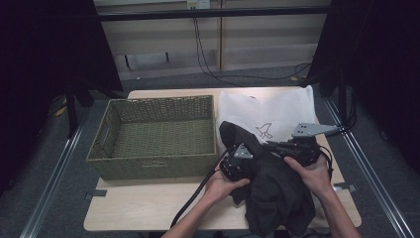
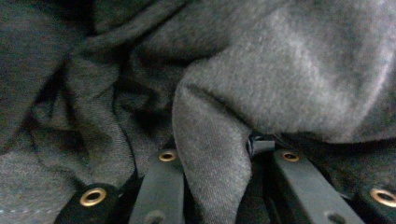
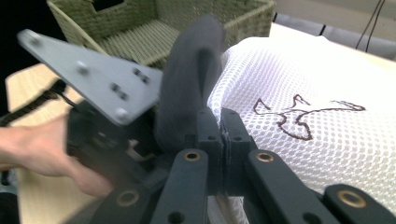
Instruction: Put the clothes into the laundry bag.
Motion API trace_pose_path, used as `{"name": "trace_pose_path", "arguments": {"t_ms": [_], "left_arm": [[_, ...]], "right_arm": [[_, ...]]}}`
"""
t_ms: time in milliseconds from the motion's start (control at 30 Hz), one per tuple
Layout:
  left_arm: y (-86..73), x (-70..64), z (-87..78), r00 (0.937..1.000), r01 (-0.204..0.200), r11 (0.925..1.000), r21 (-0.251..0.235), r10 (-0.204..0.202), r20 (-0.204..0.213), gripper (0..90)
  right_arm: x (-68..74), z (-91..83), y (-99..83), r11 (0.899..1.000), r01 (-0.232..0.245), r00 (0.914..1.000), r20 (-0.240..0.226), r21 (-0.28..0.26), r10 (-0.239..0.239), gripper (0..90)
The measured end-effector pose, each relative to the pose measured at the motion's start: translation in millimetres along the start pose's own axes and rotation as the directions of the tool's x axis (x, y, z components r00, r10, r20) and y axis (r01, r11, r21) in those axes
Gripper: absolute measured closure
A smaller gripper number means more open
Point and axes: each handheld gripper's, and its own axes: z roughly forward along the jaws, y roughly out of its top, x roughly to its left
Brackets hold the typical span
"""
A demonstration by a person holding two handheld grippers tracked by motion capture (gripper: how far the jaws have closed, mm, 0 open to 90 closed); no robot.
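Two tongs on one dark grey garment (image 1: pixel 275 191), bunched at the near right of the surface (image 1: pixel 148 210), partly lying over a white mesh bag (image 1: pixel 270 106) and spilling toward the near edge. Left tongs (image 1: pixel 239 161) have a fold of the fabric between the jaws in the left gripper view; the jaws sit apart there with cloth (image 2: pixel 280 79) wedged in the gap, so I'd call it grasping the garment, though how hard it's pinched I can't tell. Right tongs (image 3: pixel 223 135) are clenched, jaw tips pressed together in the right gripper view, with a ridge of the garment (image 3: pixel 187 88) rising just beside them; whether any cloth is actually caught between the tips is not visible (looks like it may be, can't confirm). Handling: soft knit, limp, light, no stiffness, it'll sag and drape from any pinch point, low slip risk on rubbery jaws but a thin single layer can pull out. Best hold is a doubled fold or a seam or hem edge, two points well apart so it spreads instead of balling up. Green woven basket (image 1: pixel 156 136) sits open just left of the pile, nothing seen inside it. Hard to make out: what kind of garment it is, where its edges or sleeves are, and its lower part, cut off at the frame bottom in the high view. Mesh bag's near edge is hidden under the cloth.
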Motion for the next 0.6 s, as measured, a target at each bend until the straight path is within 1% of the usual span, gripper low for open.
{"name": "trace_pose_path", "arguments": {"t_ms": [33,67,100,133,167,200,233,267,300,333,367,400,433,467,500,533,567,600], "left_arm": [[0.5,1.9,-0.4,0.9996,-0.027,0.9996,0.005,0.027,-0.004,73.8],[0.3,1.1,-0.1,0.9996,-0.027,0.9996,0.001,0.027,-0.006,73.8],[-0.9,-3.6,0.3,0.999,0.044,0.999,-0.002,-0.044,-0.007,73.9],[-0.5,-3.8,1.1,0.9989,0.044,0.999,-0.001,-0.044,-0.012,73.9],[0.8,-1.0,1.8,0.9998,-0.017,0.9999,-0.001,0.017,-0.014,74.0],[0.2,-3.1,2.3,0.9998,0.01,0.9999,-0.002,-0.01,-0.015,74.0],[-0.4,-5.5,2.2,0.9986,0.049,0.9988,0.002,-0.049,-0.022,74.0],[-0.5,-3.3,2.6,0.9997,0.01,0.9999,-0.01,-0.01,-0.022,74.0],[-0.3,0.4,2.6,0.9991,-0.038,0.9992,-0.014,0.038,-0.021,74.0],[-2.0,-2.3,2.6,0.9996,0.012,0.9998,-0.015,-0.013,-0.026,74.0],[-2.6,-1.0,3.3,0.9997,0.017,0.9995,-0.026,-0.017,-0.017,73.9],[-2.6,-0.2,3.2,0.9997,0.022,0.9995,-0.021,-0.022,-0.011,73.9],[-2.7,-1.7,2.8,0.9991,0.039,0.9991,-0.017,-0.039,-0.016,73.7],[-2.8,-2.6,2.7,0.9984,0.053,0.9984,-0.017,-0.053,-0.016,73.6],[-3.2,-4.9,2.7,0.9957,0.091,0.9957,-0.019,-0.091,-0.018,73.3],[-3.1,-2.0,2.5,0.9981,0.062,0.9979,-0.022,-0.062,-0.002,72.8],[-3.7,0.1,2.3,0.9984,0.056,0.9981,-0.027,-0.056,0.01,72.1],[-5.2,0.6,1.4,0.9964,0.082,0.9963,-0.028,-0.081,0.024,71.4]], "right_arm": [[1.9,-3.6,1.9,1.0,-0.002,1.0,-0.008,-0.01,0.002,88.9],[4.9,-7.1,4.8,1.0,0.005,1.0,-0.002,-0.008,-0.005,88.9],[8.7,-11.2,8.2,1.0,0.011,0.9999,0.009,-0.007,-0.011,88.9],[10.2,-12.9,9.0,1.0,0.009,1.0,-0.001,-0.012,-0.01,88.9],[13.3,-14.0,9.5,1.0,0.016,0.9999,-0.003,-0.011,-0.016,88.9],[17.2,-15.1,10.0,1.0,0.021,0.9998,0.004,-0.008,-0.021,88.9],[20.0,-16.3,10.4,1.0,0.021,0.9998,0.001,-0.001,-0.021,88.9],[23.7,-17.0,10.3,1.0,0.021,0.9998,0.006,0.009,-0.021,88.9],[26.6,-17.2,8.4,1.0,0.024,0.9997,0.01,0.019,-0.024,88.9],[29.0,-16.3,4.5,0.999,0.017,0.9998,-0.001,0.033,-0.017,89.0],[31.3,-14.5,-1.0,0.998,0.022,0.9997,0.003,0.054,-0.022,89.0],[32.3,-12.8,-7.6,0.998,0.016,0.9999,0.001,0.069,-0.016,89.1],[32.1,-11.0,-15.4,0.996,0.012,0.9999,0.002,0.088,-0.012,89.1],[31.4,-10.7,-19.3,0.996,0.007,1.0,0.003,0.088,-0.008,89.1],[29.4,-10.4,-24.3,0.997,-0.008,1.0,-0.001,0.076,0.008,89.1],[27.2,-10.1,-28.7,0.997,-0.015,0.9999,0.005,0.073,0.014,89.1],[25.2,-8.7,-32.7,0.997,-0.017,0.9998,0.013,0.079,0.016,89.1],[22.8,-7.0,-36.5,0.996,-0.026,0.9996,0.016,0.09,0.024,89.1]]}}
